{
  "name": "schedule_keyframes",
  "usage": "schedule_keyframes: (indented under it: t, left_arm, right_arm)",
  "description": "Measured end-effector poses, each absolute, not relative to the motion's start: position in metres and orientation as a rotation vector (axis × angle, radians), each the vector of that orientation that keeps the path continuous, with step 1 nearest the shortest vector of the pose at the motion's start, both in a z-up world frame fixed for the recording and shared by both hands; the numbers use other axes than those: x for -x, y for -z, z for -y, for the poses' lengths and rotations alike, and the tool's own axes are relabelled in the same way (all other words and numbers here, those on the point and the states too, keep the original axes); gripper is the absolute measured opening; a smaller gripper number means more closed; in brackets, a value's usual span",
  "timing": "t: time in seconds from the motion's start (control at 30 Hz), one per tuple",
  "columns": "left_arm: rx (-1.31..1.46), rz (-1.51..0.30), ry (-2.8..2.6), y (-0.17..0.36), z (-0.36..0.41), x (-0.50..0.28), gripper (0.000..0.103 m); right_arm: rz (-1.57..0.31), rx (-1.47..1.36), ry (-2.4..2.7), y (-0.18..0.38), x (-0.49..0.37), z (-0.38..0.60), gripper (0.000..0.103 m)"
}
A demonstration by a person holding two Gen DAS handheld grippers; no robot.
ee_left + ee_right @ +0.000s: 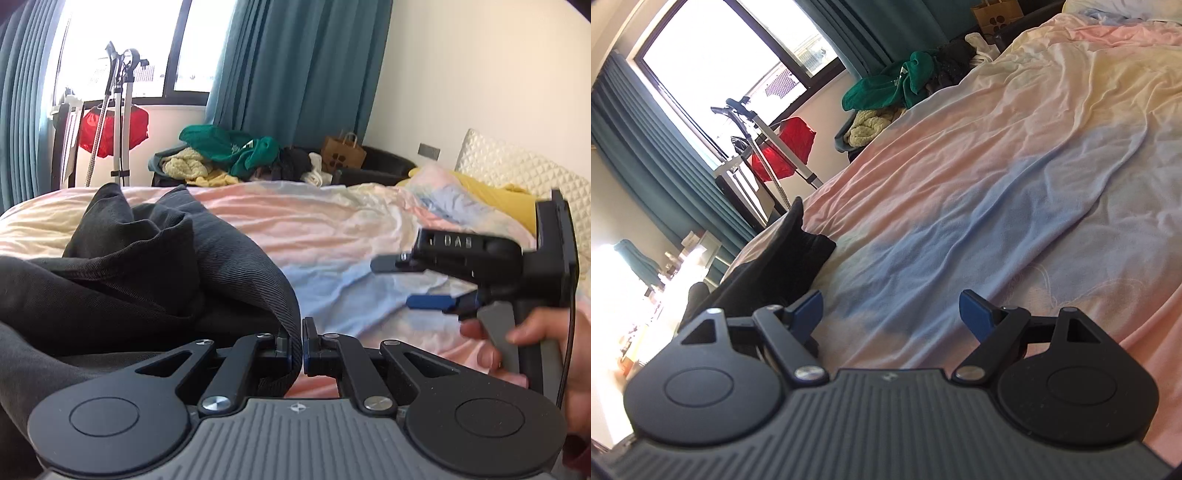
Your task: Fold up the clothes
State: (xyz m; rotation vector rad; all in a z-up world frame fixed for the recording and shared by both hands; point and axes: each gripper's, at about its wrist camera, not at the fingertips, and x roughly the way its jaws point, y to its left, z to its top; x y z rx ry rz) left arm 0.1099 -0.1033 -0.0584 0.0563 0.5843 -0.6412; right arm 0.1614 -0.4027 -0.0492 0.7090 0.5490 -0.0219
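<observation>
Closest to the left wrist camera, the left gripper (301, 345) is clenched on a ribbed edge of the dark grey garment (147, 266), the cloth pinched between its two fingers. From that pinch the garment rises and spreads to the left of the gripper, bunched in thick folds on the bedsheet (332, 229); one such garment is in view. To the right, at about the same depth, a hand (535, 343) grips the handle of the right gripper (406, 282), whose two fingers point left and stand apart with nothing between them, clear of the garment and just above the sheet.

From the right wrist view, the right gripper (891, 314) is released, its two blue-padded fingers spread wide over the pink, blue and cream sheet (997, 166). The dark garment (783, 258) lies to the left of and slightly beyond its left finger, not touching the pads as far as can be seen.

Farther off, past the far edge of the bed, sits a heap of clothes (229, 155) with one green piece and one pale yellow knit on top, and one brown paper bag (341, 149) beside it. Left of the heap stands a garment steamer (120, 110) in front of something red (110, 129). Behind these hang teal curtains (295, 66) on both sides of one bright window (122, 44). At the right, a white quilted pillow (517, 166) rests against the wall.
</observation>
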Motion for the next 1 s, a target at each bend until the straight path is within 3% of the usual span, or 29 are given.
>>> schedule_keyframes:
  t: [0.2,0.3,0.67,0.73,0.93,1.0]
  left_arm:
    - [-0.012,-0.611,0.637,0.079,0.067,-0.070,0.006]
    - [0.054,-0.570,0.666,0.071,0.053,-0.060,0.014]
    - [0.230,-0.541,0.624,0.066,0.006,-0.084,0.021]
    - [0.239,-0.552,0.599,0.063,-0.007,-0.089,0.020]
    - [0.281,-0.537,0.545,0.064,-0.043,-0.104,0.020]
    - [0.281,-0.541,0.543,0.068,-0.049,-0.111,0.020]
  right_arm:
    - [-0.558,-0.701,-0.066,0.051,-0.159,0.386,0.083]
    - [-0.564,-0.685,-0.104,0.050,-0.164,0.375,0.083]
    - [-0.573,-0.726,-0.240,0.041,-0.295,0.338,0.079]
    - [-0.548,-0.762,-0.223,0.051,-0.333,0.335,0.070]
    - [-0.603,-0.795,-0.131,0.095,-0.440,0.325,0.066]
    - [-0.622,-0.777,-0.131,0.107,-0.462,0.321,0.045]
